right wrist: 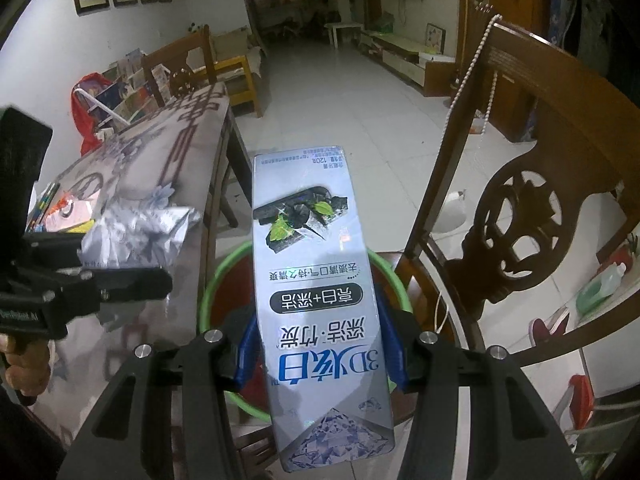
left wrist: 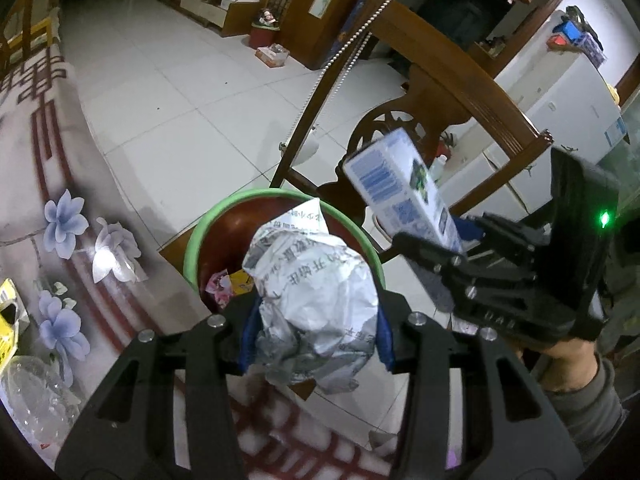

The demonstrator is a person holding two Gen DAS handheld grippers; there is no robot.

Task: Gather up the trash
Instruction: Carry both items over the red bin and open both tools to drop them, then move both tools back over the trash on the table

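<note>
bin (left wrist: 362, 236) mostly hidden, carton (left wrist: 400, 184) blurred

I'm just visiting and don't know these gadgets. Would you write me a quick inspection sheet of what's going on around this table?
Surface: table with a flower-patterned cover, beside a tiled floor.
Job's things: crumpled paper and a toothpaste box, both over a green-rimmed bin that already holds wrappers.
Clutter: yellow carton and clear plastic container on the table's near end.
Grippers: left gripper shut on the crumpled paper; right gripper shut on the toothpaste box.
Cables: nothing seen; only a bead string draped on the wooden chair.
Surroundings: living room with a wall television and framed pictures.
</note>
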